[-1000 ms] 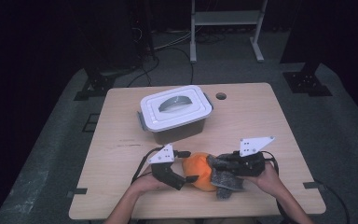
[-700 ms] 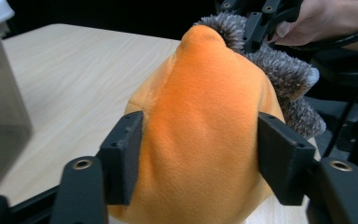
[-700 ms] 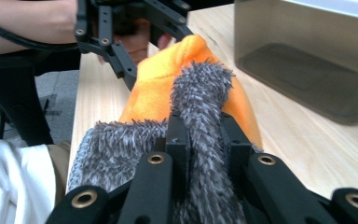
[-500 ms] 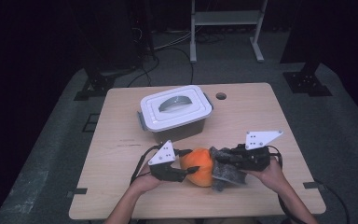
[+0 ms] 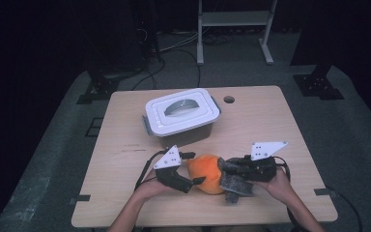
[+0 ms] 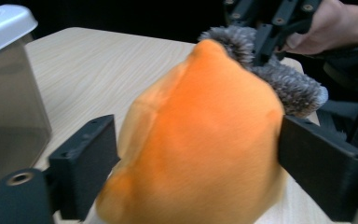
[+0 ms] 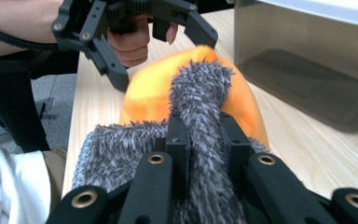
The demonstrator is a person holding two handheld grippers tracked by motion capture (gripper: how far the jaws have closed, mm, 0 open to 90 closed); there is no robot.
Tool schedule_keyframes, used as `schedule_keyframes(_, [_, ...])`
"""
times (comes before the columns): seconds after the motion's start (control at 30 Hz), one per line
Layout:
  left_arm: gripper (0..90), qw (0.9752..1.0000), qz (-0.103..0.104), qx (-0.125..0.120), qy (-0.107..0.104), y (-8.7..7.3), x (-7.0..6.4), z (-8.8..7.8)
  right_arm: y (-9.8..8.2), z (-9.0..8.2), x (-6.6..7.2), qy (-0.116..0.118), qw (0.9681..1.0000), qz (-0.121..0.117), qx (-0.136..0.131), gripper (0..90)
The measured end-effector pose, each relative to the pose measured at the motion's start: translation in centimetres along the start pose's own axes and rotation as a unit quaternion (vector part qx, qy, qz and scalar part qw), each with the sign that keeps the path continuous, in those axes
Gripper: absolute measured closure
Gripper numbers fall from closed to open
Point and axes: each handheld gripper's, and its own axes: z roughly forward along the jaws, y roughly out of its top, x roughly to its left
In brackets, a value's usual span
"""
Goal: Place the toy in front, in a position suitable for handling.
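Observation:
An orange plush toy [image 5: 206,173] with a grey fuzzy part [image 5: 233,182] lies near the table's front edge. My left gripper [image 5: 193,168] reaches it from the left. Its jaws have just been opening and stand wide on either side of the orange body [image 6: 200,140], which fills the gap between them. My right gripper [image 5: 224,170] comes in from the right and is shut on a strip of the grey fur [image 7: 200,98]. That strip runs up between its jaws [image 7: 204,128]. A hand holds each gripper.
A clear plastic box with a white handled lid [image 5: 181,113] stands behind the toy at the table's middle; its wall shows in the left gripper view [image 6: 9,102] and the right gripper view [image 7: 307,70]. The wooden table [image 5: 280,125] has a small hole [image 5: 229,99] at the back.
The left gripper's jaws squeezed in on the orange toy half a second ago and now stand wide again. The right gripper keeps its hold on the grey fur and has barely shifted.

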Motion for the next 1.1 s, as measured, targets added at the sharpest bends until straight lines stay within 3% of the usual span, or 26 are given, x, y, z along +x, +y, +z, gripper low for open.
schedule_keyframes(0.1, [9.0,0.9997,-0.022,-0.001,-0.013,-0.5,0.4,0.3,-0.4,-0.1,-0.1,0.0,1.0,0.006,0.003,77.0])
schedule_keyframes(0.13, [12.8,0.9996,-0.021,-0.002,-0.017,-0.5,0.3,0.3,-0.5,-0.1,-0.2,0.001,1.0,0.007,0.004,77.0])
schedule_keyframes(0.23, [29.8,1.0,0.0,0.004,-0.001,0.1,-0.1,-0.1,-0.5,-0.4,-0.5,-0.004,0.9999,0.013,0.007,76.9])
schedule_keyframes(0.33, [36.4,0.9998,0.013,0.01,0.01,1.0,-0.8,-0.4,0.2,-1.2,-0.5,-0.005,0.9998,0.016,-0.007,76.9])
schedule_keyframes(0.4, [37.4,0.9993,0.022,0.026,0.012,1.7,-1.3,-0.5,1.1,-1.8,-0.2,-0.002,0.9997,0.008,-0.022,77.0])
schedule_keyframes(0.5, [38.0,0.9989,0.03,0.03,0.018,2.2,-1.8,-0.3,2.9,-2.3,0.3,0.0,0.9994,-0.013,-0.033,77.0])
schedule_keyframes(0.7, [39.0,0.9979,0.052,0.033,0.019,3.3,-2.9,0.0,5.2,-0.7,1.6,0.015,0.9983,-0.048,-0.029,77.0])
schedule_keyframes(0.77, [38.7,0.998,0.051,0.034,0.017,3.1,-2.8,0.0,5.1,-0.1,1.5,0.009,0.9986,-0.052,-0.008,76.9])
schedule_keyframes(0.83, [36.6,0.9982,0.047,0.034,0.012,2.8,-2.6,0.0,4.4,0.3,1.2,0.015,0.999,-0.043,-0.005,77.0])
schedule_keyframes(1.1, [9.9,0.9995,0.026,0.019,-0.003,1.9,-1.7,0.5,2.5,-0.3,0.7,0.022,0.9994,-0.025,-0.011,77.1])
